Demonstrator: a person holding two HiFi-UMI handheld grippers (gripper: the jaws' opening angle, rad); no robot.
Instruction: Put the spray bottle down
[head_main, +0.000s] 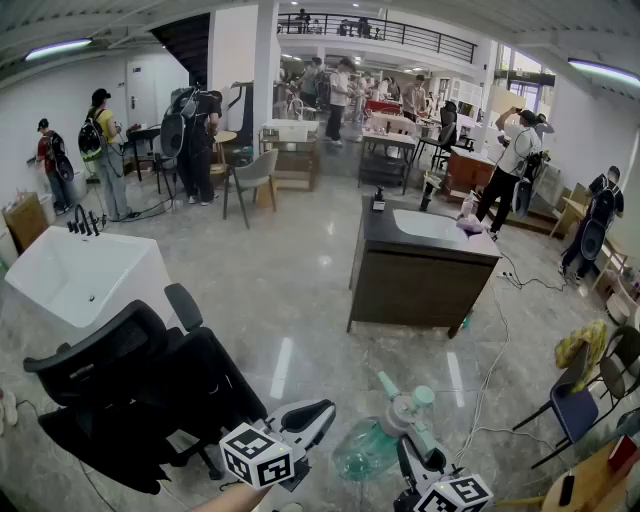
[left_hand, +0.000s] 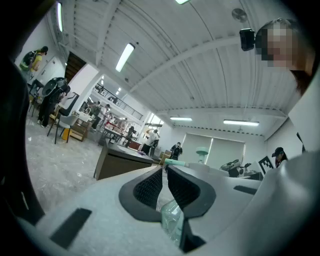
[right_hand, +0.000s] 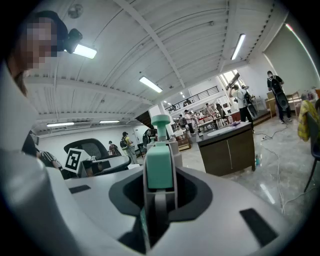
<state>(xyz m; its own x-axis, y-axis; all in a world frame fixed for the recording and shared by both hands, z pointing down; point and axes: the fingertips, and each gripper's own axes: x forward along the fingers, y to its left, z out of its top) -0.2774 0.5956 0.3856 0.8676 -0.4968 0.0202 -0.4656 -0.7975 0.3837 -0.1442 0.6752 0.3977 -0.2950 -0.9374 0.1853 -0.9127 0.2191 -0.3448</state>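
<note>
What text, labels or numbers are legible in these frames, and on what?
None can be read in any view.
marker cubes: black and white square code patterns only, no letters or digits.
spray bottle: clear teal body, no label visible.
Background: any print there is too small to read.

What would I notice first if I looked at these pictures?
Probably the see-through spray bottle with its green top, clamped in the right gripper at the bottom of the head view. Then the big black office chair at lower left, and the dark cabinet with a white sink standing alone mid-floor.
</note>
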